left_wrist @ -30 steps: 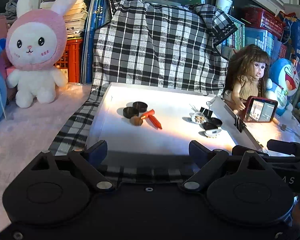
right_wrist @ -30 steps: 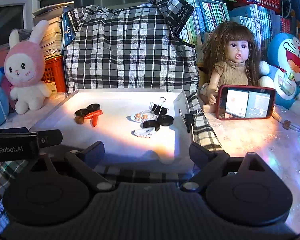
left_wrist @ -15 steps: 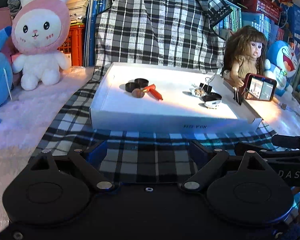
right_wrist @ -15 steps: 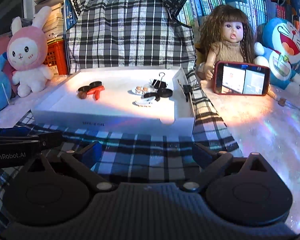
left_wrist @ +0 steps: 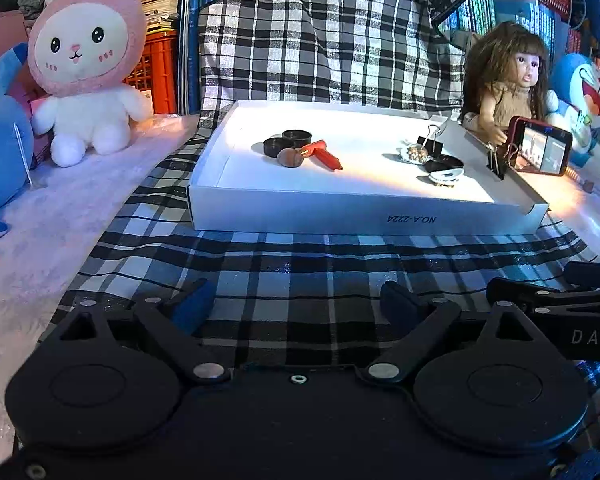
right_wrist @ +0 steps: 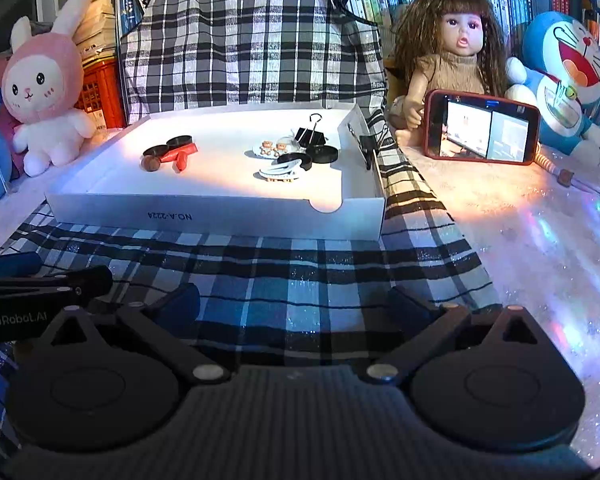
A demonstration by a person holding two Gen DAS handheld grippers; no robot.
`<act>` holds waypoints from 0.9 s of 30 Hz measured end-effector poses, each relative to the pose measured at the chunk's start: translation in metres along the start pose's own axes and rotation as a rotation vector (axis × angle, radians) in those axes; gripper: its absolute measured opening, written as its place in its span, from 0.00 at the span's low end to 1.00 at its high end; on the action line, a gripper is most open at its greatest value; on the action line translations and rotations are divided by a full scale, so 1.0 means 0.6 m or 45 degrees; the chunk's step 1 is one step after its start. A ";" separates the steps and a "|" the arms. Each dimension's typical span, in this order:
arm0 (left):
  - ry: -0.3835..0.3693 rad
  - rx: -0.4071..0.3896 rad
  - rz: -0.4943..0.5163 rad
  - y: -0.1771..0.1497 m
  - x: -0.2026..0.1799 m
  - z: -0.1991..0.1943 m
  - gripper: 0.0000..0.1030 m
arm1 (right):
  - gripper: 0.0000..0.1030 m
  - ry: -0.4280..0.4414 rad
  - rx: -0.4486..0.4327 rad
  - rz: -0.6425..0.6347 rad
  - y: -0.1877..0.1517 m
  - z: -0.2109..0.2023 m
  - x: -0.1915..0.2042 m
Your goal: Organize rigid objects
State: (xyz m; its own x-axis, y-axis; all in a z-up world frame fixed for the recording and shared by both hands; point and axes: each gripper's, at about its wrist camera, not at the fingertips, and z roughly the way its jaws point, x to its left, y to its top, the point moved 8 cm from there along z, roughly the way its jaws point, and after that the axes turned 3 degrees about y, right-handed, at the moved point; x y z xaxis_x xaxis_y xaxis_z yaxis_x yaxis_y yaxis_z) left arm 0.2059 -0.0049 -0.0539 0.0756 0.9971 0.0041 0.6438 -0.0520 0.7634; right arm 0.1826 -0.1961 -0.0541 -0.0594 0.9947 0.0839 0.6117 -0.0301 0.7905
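both tools gape wide and empty above the plaid cloth (left_wrist: 292,276).

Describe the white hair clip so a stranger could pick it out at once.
Find the shallow white box on the checked cloth. In its right-hand cluster, nearest the front wall, lies the white hair clip. Unlike the black round lids behind it, it is pale, long and toothed.

White tray (right_wrist: 220,210): four black caps (right_wrist: 178,141), two red pieces (right_wrist: 182,160), one nut (right_wrist: 151,164), one hair clip (right_wrist: 280,171). Binder clips (right_wrist: 309,134): one inside, one on its right wall.
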 end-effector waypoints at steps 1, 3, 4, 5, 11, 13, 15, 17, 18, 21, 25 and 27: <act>0.007 0.004 0.005 -0.001 -0.001 0.001 0.91 | 1.00 0.000 0.004 0.003 -0.001 0.001 -0.001; 0.019 0.009 0.011 -0.001 -0.001 0.003 0.92 | 1.00 0.001 0.010 0.009 -0.002 0.003 -0.002; 0.021 0.012 0.011 -0.002 -0.001 0.004 0.93 | 1.00 0.002 0.010 0.011 -0.002 0.002 -0.002; 0.022 0.013 0.009 -0.002 0.000 0.004 0.94 | 1.00 0.002 0.010 0.011 -0.002 0.002 -0.002; 0.033 0.024 0.003 -0.003 0.003 0.008 0.99 | 1.00 -0.016 0.023 -0.011 -0.004 0.005 0.003; 0.041 0.027 0.007 -0.004 0.002 0.008 1.00 | 1.00 -0.027 0.029 -0.025 -0.005 0.007 0.005; 0.044 0.027 0.009 -0.004 0.002 0.008 1.00 | 1.00 -0.031 0.030 -0.029 -0.006 0.007 0.006; 0.043 0.027 0.009 -0.004 0.002 0.008 1.00 | 1.00 -0.030 0.030 -0.027 -0.006 0.007 0.005; 0.044 0.027 0.009 -0.004 0.002 0.008 1.00 | 1.00 -0.030 0.029 -0.027 -0.006 0.007 0.005; 0.044 0.027 0.009 -0.004 0.002 0.008 1.00 | 1.00 -0.030 0.029 -0.025 -0.007 0.006 0.004; 0.046 0.027 0.010 -0.004 0.002 0.009 1.00 | 1.00 -0.031 0.026 -0.019 -0.007 0.005 0.004; 0.046 0.028 0.010 -0.005 0.002 0.009 1.00 | 1.00 -0.031 0.027 -0.020 -0.007 0.005 0.004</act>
State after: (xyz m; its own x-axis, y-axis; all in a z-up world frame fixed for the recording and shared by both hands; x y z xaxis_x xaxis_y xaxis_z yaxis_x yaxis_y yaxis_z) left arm 0.2084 -0.0038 -0.0595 0.0538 0.9980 0.0335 0.6597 -0.0607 0.7491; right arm 0.1824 -0.1932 -0.0593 -0.0500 0.9972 0.0561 0.6272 -0.0123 0.7787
